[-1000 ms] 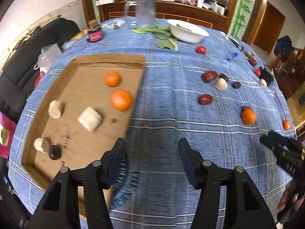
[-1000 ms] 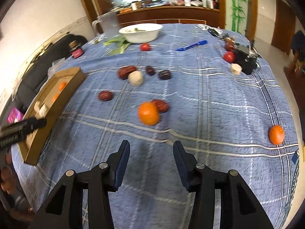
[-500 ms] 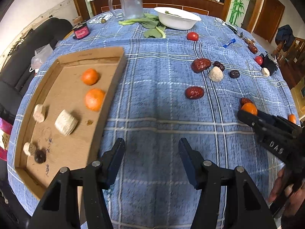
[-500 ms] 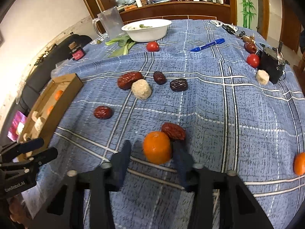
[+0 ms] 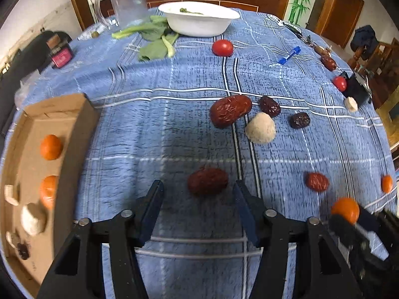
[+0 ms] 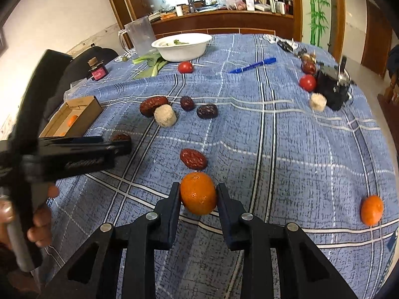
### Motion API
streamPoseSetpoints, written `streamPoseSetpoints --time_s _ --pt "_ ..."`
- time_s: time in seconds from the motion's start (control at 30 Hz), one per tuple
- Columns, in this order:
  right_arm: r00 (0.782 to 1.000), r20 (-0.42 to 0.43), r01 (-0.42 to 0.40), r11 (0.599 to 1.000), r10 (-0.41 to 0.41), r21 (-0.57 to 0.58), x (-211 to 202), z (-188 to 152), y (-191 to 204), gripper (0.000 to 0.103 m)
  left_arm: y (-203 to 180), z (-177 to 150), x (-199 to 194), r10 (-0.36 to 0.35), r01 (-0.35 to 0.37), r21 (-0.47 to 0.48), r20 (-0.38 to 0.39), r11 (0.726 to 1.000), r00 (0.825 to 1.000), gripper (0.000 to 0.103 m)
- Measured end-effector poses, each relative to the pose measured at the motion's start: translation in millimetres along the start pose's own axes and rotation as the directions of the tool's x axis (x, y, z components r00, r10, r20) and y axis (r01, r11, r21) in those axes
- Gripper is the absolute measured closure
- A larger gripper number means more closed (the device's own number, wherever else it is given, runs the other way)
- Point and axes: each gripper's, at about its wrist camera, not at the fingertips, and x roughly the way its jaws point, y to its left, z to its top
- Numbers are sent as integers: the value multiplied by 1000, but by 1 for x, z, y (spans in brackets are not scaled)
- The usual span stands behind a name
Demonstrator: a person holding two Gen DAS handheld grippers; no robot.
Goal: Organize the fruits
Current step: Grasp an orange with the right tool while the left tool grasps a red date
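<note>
The tangerine (image 6: pixel 198 193) sits on the blue-clothed desk (image 6: pixel 299 149), pinched between the right tool (image 6: pixel 198 194) fingers. A red date (image 5: pixel 207 181) lies between the wide-open left tool (image 5: pixel 198 193) fingers, right of the cardboard tray (image 5: pixel 74 124).

Orange (image 6: pixel 198 196) between right gripper (image 6: pixel 198 199) jaws, on blue tablecloth (image 6: pixel 286 149)
</note>
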Motion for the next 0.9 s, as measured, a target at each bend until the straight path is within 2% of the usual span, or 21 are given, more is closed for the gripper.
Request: streamPoseSetpoints --time_s 0.03,0.07,0.27,0.47,0.9 --pt "1000 -1 -4 1000 4 4 0 0 -1 73 1 1 -2 -2 2 -10 26 1000 1000 69" --pt "1000 -1 -7 1000 7 5 0 0 -1 73 1 3 -3 0 1 -2 42 1000 999 72" --pt "1000 1 -16 1000 16 11 1 -2 -3 73 8 -5 -8 -60 60 1 49 998 997 73" --pt "1000 14 1 1000 -1 -1 -7 -4 2 73 12 -27 -26 -115 115 -6 35 993 993 73" --pt "999 3 49 998 -49 -35 -30 -28 20 72 20 -76 -67 -148 146 36 58 989 987 72"
